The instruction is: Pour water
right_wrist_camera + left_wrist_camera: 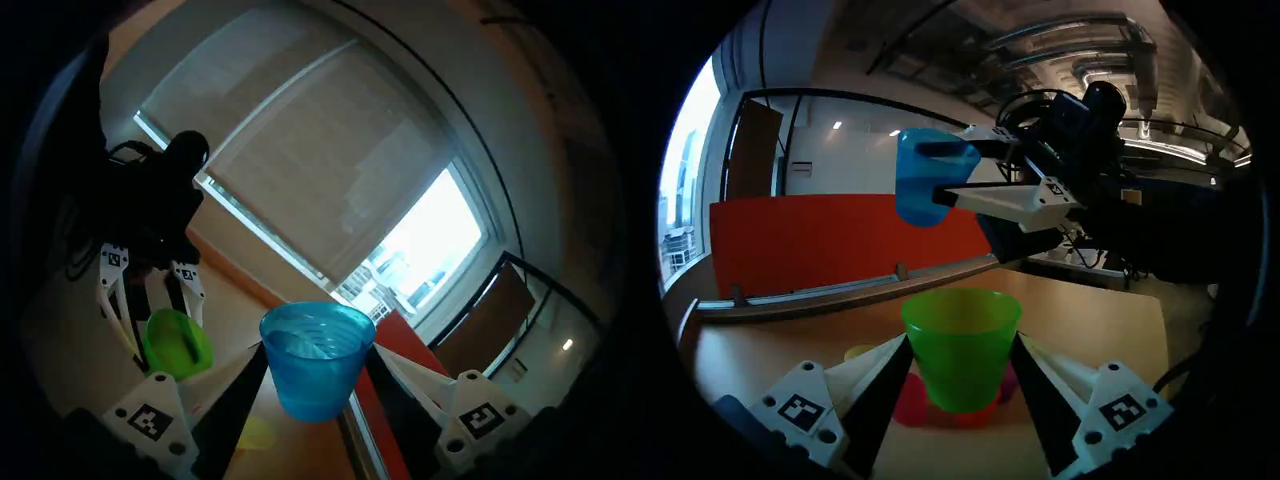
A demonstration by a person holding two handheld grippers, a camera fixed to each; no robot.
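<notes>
This is looking like a modern office. In the left gripper view, a long red partition panel [824, 240] is standing along the far edge of a pale wooden bench [1104, 312], the way desk dividers are standing in open workspaces. Behind the partition, a glass wall with dark frames [848, 152] is closing off a white-walled room where small ceiling lights [837, 125] are shining. A brown wooden door [752, 152] is standing at its side. Left of the partition, a large window [684, 184] is showing tall city buildings. Above the partition, bare pipes and ducts [1096, 56] are running under the open ceiling. In the right gripper view, a grey roller blind [320, 160] is hanging beside the partition.
</notes>
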